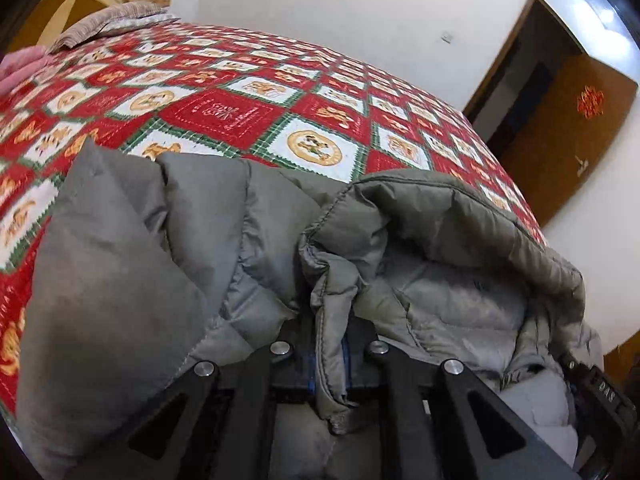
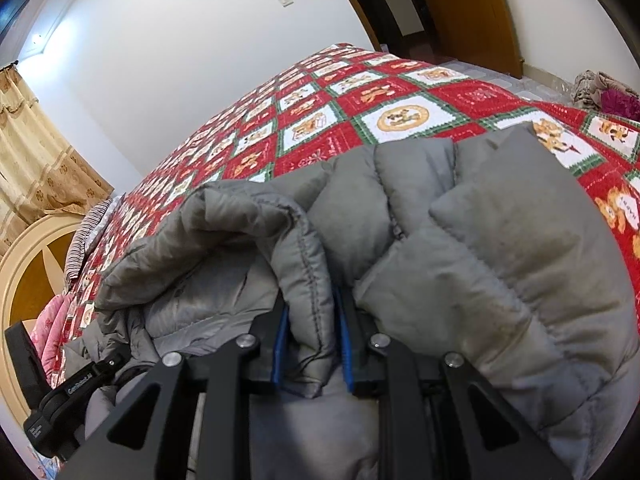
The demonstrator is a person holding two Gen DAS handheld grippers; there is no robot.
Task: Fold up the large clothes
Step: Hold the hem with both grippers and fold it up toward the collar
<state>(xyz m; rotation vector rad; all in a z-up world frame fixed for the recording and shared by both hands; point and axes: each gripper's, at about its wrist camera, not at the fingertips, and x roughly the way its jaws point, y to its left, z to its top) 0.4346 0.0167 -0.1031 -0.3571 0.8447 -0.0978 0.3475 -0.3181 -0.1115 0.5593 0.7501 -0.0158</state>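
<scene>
A grey puffer jacket [image 1: 132, 248] lies bunched at the near edge of a bed with a red, white and green patterned cover [image 1: 240, 112]. My left gripper [image 1: 330, 360] is shut on a stitched edge of the jacket, which runs between its blue pads. In the right wrist view the same jacket [image 2: 500, 248] fills the foreground, and my right gripper [image 2: 314, 348] is shut on a thick hemmed fold of it between the blue pads [image 2: 280, 344]. The other gripper's black body [image 2: 64, 396] shows at the lower left there.
The bed cover [image 2: 360, 120] stretches away to white walls. A brown door [image 1: 568, 128] stands at the right. A pink quilt [image 2: 48, 328] and a round headboard [image 2: 24, 280] lie at the left, with a pile of clothes [image 2: 600, 92] at the far right.
</scene>
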